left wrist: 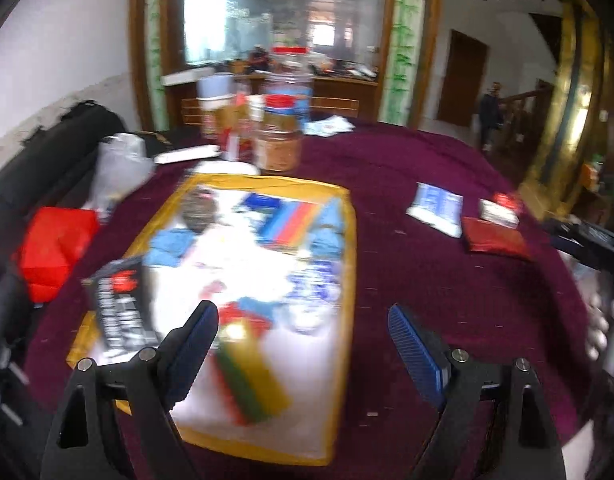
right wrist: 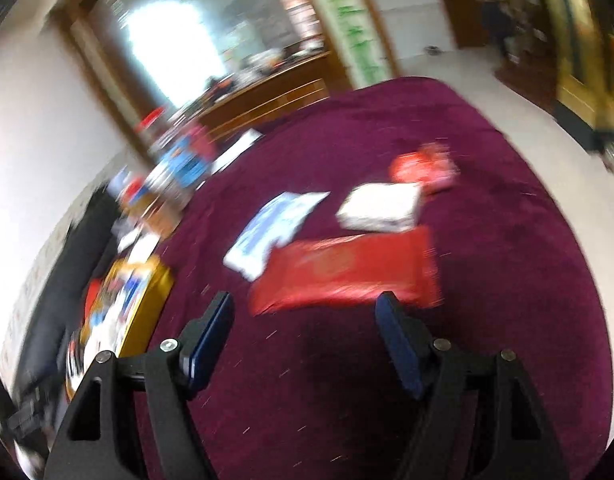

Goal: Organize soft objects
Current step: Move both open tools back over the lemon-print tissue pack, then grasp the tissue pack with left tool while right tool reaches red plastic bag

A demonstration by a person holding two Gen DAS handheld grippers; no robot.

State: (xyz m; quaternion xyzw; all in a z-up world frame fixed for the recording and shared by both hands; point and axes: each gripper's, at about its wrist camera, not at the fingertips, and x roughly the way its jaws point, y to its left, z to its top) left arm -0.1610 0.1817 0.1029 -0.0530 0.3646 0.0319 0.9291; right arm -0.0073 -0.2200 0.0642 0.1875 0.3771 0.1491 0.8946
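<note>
- Blue-padded jaws of the right hand-held gripper (right wrist: 303, 332) stand wide apart, holding nothing, just short of the red packet (right wrist: 347, 270) on the maroon surface (right wrist: 507, 280).
- To grip well, I judge it should come down squarely over the packet's near edge and pinch lightly.
- Left hand-held gripper (left wrist: 303, 344) is likewise spread and empty, above the yellow-rimmed tray (left wrist: 349, 280) of packets.
- Farther off lie a blue-white packet (right wrist: 273, 228) and a white pack (right wrist: 381, 206), both blurred.

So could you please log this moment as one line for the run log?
left tool: open, over yellow tray | right tool: open, empty, near red packet | both views blurred
</note>
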